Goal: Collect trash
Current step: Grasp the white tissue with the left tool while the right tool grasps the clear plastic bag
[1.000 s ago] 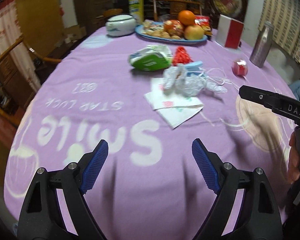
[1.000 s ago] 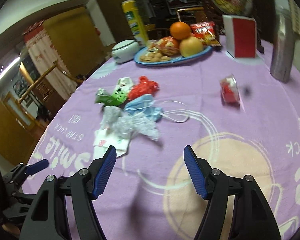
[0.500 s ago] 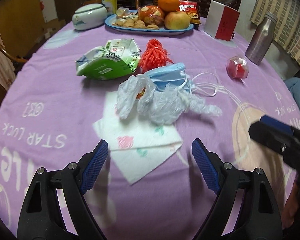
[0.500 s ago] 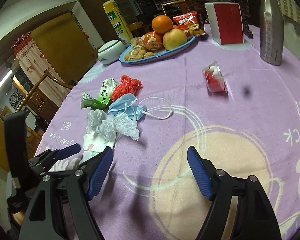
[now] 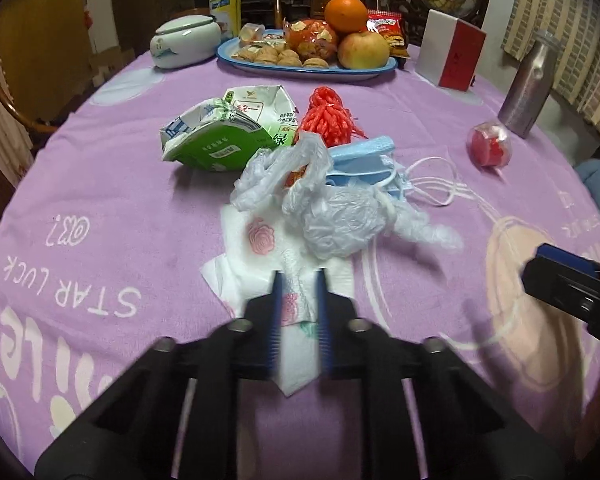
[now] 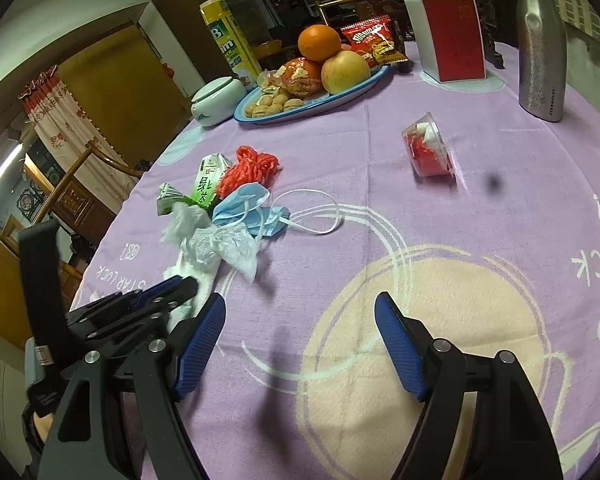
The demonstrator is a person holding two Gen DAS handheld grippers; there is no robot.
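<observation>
A pile of trash lies mid-table: a white flower-print napkin (image 5: 260, 256), a crumpled clear plastic bag (image 5: 332, 216), a blue face mask (image 5: 364, 160), a red net (image 5: 328, 116) and a crushed green drink carton (image 5: 224, 132). My left gripper (image 5: 299, 280) is shut on the napkin's near edge. In the right wrist view the pile shows with the mask (image 6: 244, 208) and the bag (image 6: 216, 240). My right gripper (image 6: 300, 344) is open and empty over the cloth, right of the pile. A small plastic cup with red scraps (image 6: 430, 152) lies apart.
A blue tray (image 5: 260, 65) of fruit and snacks, a white lidded pot (image 5: 184, 42), a red and white box (image 5: 452, 54) and a steel bottle (image 5: 526, 88) stand at the back. A wooden chair (image 6: 80, 168) is at the table's left.
My left gripper moved forward to the napkin and closed on its edge. My right gripper moved slightly and stayed open.
</observation>
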